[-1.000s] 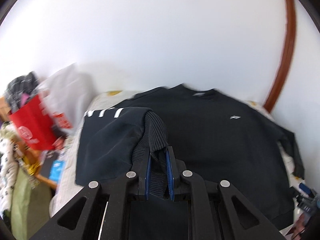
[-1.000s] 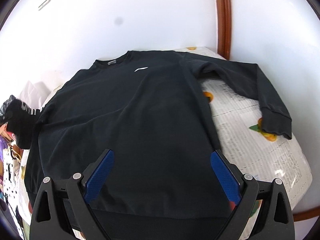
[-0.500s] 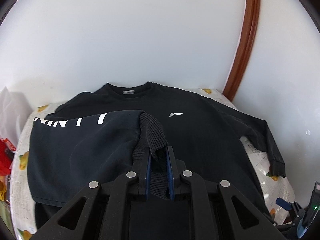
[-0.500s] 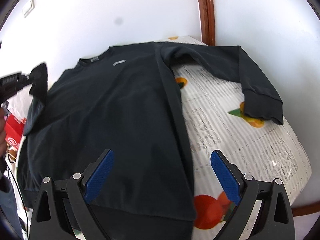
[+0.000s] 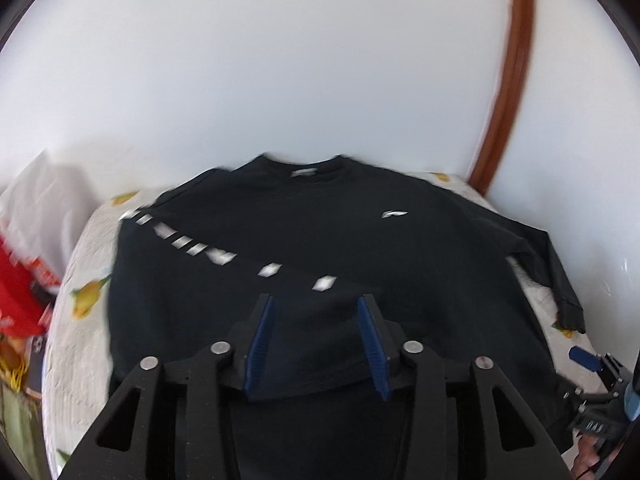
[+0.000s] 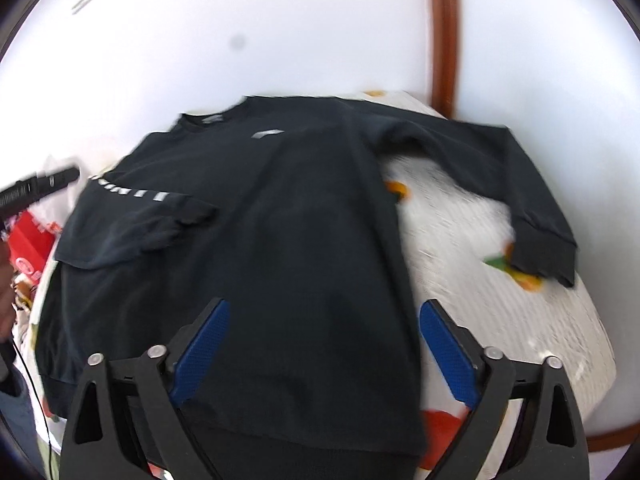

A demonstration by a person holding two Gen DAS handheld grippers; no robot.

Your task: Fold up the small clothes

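No legible text; sleeve (image 5: pixel 224 256) lettering blurred.

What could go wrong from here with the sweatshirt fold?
1. The lettered sleeve lies loosely and slanted across the sweatshirt; the left gripper, whose jaws have just been opening, might drag its cuff when it pulls away.
2. The other sleeve is still spread out; its cuff lies near the cover's edge and may slide off.

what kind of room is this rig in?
Likely a home bedroom: a black sweatshirt lies spread on a fruit-print bedspread against a white wall, with a red bag among clutter alongside.
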